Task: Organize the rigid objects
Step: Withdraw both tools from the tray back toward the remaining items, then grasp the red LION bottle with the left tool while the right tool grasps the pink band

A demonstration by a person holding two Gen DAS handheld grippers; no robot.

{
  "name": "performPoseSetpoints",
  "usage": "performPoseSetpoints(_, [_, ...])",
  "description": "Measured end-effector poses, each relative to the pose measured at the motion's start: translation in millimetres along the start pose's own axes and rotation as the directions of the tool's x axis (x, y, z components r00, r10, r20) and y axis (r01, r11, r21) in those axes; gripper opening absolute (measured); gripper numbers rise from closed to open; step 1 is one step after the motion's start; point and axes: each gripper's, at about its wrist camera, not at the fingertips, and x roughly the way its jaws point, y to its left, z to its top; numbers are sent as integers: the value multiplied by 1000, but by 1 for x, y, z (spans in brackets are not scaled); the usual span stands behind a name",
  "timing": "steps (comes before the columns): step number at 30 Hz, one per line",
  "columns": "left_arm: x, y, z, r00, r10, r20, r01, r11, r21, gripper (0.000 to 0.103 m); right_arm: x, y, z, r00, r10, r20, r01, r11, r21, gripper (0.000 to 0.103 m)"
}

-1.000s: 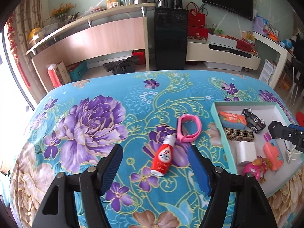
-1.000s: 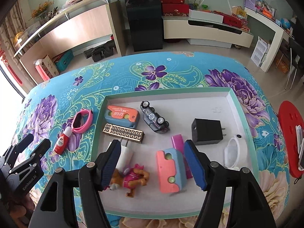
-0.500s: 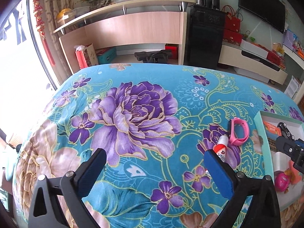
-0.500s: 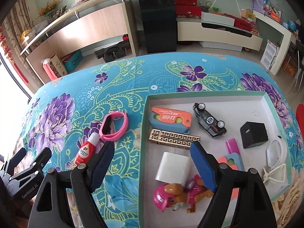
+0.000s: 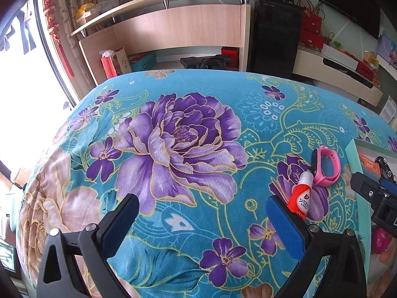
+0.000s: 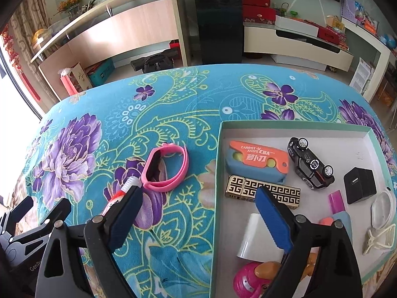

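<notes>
A pink wristband (image 6: pixel 165 167) and a red-and-white tube (image 6: pixel 116 197) lie on the floral cloth, left of a shallow green-rimmed tray (image 6: pixel 218 154). The tray holds an orange carrot knife (image 6: pixel 258 157), a black toy car (image 6: pixel 310 166), a gold patterned bar (image 6: pixel 263 192), a black charger (image 6: pixel 359 186) and other small items. My right gripper (image 6: pixel 198 213) is open and empty over the tray's left rim, near the tube. My left gripper (image 5: pixel 202 219) is open and empty over bare cloth, left of the tube (image 5: pixel 301 198) and wristband (image 5: pixel 326 166).
The table is covered by a blue cloth with purple flowers (image 5: pixel 178 139). A white cup (image 6: pixel 255 236), a pink toy figure (image 6: pixel 253 278) and white clips (image 6: pixel 379 223) lie in the tray's near part. Shelves and a black cabinet (image 6: pixel 218 19) stand behind the table.
My right gripper has moved left from over the tray's items to its left rim. My left gripper has swung left, away from the tube and wristband. Both stayed open.
</notes>
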Motion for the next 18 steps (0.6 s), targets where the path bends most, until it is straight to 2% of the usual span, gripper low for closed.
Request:
performPoseSetpoints(4, [1, -9, 0, 1000, -16, -5, 16, 1000, 18, 103, -2, -5, 0, 1000, -1, 13, 0, 1000, 11, 93])
performPoseSetpoints(7, [1, -13, 0, 1000, -25, -3, 25, 999, 24, 103, -5, -11, 1, 1000, -3, 23, 3, 1000, 29, 99])
performPoseSetpoints(14, [2, -20, 0, 999, -41, -8, 42, 998, 39, 103, -10, -15, 2, 999, -15, 32, 14, 999, 31, 100])
performPoseSetpoints(18, [4, -27, 0, 998, -66, -11, 66, 996, 52, 103, -12, -22, 2, 998, -58, 23, 57, 998, 37, 100])
